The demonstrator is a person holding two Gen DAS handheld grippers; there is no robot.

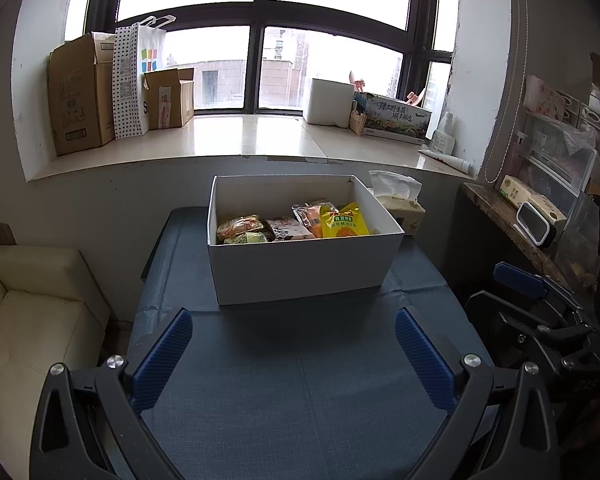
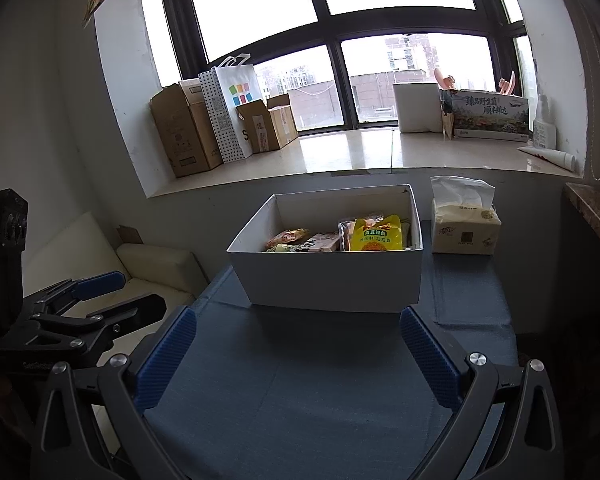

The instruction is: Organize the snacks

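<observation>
Hovering level: left gripper (image 1: 294,356) | right gripper (image 2: 298,356) | fingers spread, facing box (image 1: 300,272)

Your left wrist view looks across the desk (image 1: 300,380) at the white box (image 1: 300,268) head-on, from near its front and a little above. Your right wrist view faces the same box (image 2: 332,276) from slightly further right. Both share the box, the desk and the window sill (image 1: 252,136) behind it.
</observation>
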